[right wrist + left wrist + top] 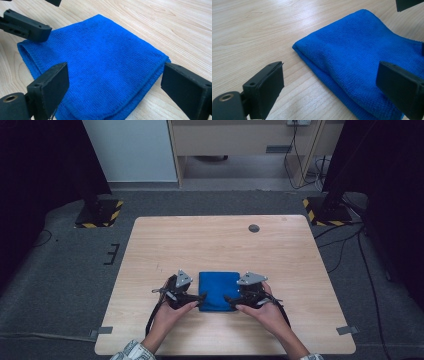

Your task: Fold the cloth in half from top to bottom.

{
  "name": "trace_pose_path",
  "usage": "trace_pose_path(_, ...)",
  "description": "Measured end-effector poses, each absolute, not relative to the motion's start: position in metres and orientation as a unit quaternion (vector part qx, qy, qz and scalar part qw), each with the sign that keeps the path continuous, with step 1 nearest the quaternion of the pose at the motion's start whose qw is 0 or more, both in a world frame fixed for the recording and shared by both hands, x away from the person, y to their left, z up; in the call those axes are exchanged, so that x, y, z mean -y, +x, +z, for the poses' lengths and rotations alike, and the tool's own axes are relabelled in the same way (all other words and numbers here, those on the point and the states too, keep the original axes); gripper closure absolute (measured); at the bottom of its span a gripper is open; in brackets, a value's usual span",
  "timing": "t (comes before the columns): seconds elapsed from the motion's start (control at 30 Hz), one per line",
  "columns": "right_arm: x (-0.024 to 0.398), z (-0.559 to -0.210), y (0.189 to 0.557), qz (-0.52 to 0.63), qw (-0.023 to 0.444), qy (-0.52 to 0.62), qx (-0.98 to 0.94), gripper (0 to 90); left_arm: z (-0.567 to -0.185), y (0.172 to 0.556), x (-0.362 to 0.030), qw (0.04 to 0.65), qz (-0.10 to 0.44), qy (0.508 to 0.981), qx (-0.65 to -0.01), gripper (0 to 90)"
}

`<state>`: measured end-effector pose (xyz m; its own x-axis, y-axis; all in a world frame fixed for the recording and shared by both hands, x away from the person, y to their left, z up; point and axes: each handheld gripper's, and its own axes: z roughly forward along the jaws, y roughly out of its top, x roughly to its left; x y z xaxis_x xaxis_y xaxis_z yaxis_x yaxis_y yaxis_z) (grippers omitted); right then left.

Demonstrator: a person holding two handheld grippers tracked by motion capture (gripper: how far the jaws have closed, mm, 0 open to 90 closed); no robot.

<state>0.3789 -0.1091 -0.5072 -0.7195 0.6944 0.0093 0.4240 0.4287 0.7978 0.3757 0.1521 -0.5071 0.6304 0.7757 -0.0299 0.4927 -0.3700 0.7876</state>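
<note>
A folded blue cloth (218,290) lies flat on the wooden table (215,240), near the front edge. My left gripper (200,298) sits at the cloth's left edge and my right gripper (230,300) at its right edge, each held by a hand. In the left gripper view the cloth (362,55) lies ahead, and the left gripper (334,85) stands open, its jaws wide over the near fold. In the right gripper view the right gripper (117,85) is open too, straddling the cloth (100,57) without pressing it. A finger of the left gripper (25,25) reaches the cloth's far side.
A small round dark grommet (254,228) sits at the table's far right. Grey tape marks (347,330) lie at the front corners. Two stands with yellow-black striped bases (100,214) flank the table's far side on the floor.
</note>
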Motion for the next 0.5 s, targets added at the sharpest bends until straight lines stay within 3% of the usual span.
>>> trace_pose_path(0.5, 0.132, -0.500, 0.380, 0.422, 0.166, 0.355, -0.818, 8.1, -0.500, 0.379, -0.169, 0.402, 0.198, 0.803, -0.394, 6.3)
